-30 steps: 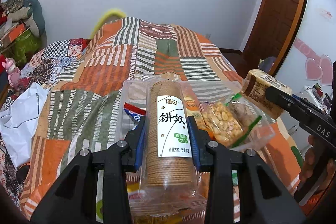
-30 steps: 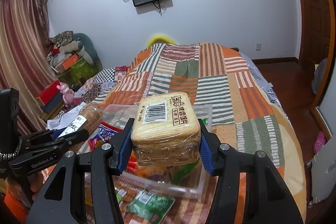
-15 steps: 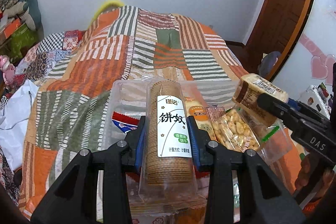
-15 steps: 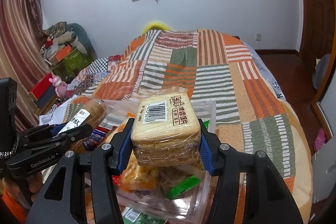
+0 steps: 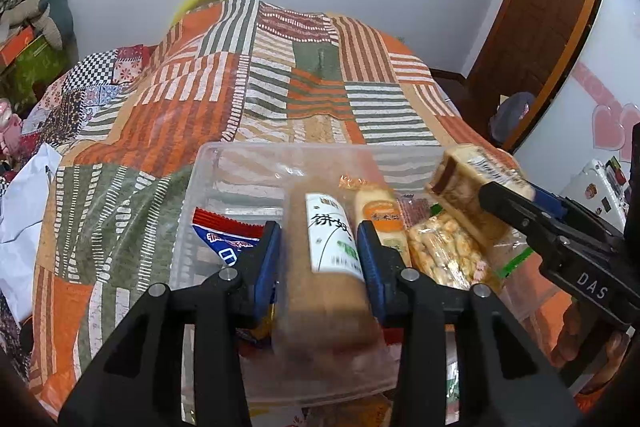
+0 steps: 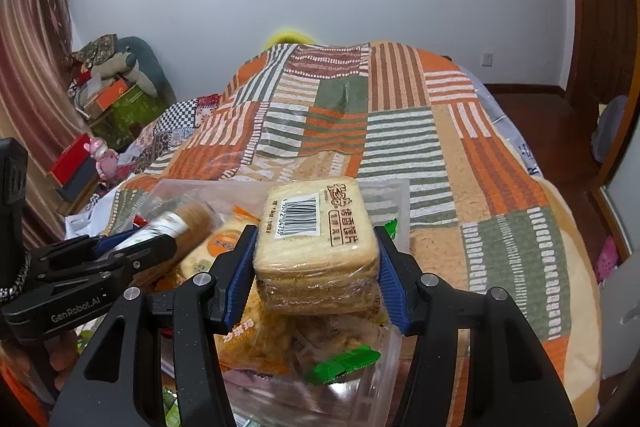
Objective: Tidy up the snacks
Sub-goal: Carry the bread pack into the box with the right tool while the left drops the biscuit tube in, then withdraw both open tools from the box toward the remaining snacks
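Setting: bedroom with white walls; we work over a bed under an orange, green and white striped patchwork quilt (image 5: 280,95), where a clear plastic rectangular bin (image 5: 224,163) sits.
Left claw (image 5: 318,259): its jaws are opening around a long brown roll of round biscuits in clear wrap with a white label (image 5: 328,267); the roll is blurred and lies between the blue pads, so we judge it is just being let go.
Roll axis: long axis runs straight ahead along our left fingers, far end tipped into the bin, label up.
Roll position: over the bin's middle, between a red-and-blue packet (image 5: 224,239) on its left and an orange-labelled pastry pack (image 5: 380,215) on its right.
Right claw (image 6: 316,267): clenched on a squat pale block of sliced toast in clear film with a barcode label (image 6: 316,227).
Toast axis: long side points away from us, barcode face up.
Key relation: toast hangs above the bin's right part, over a bag of yellow puffed snacks (image 6: 272,335); from there the drop is straight down, and our right hand is the nearer.
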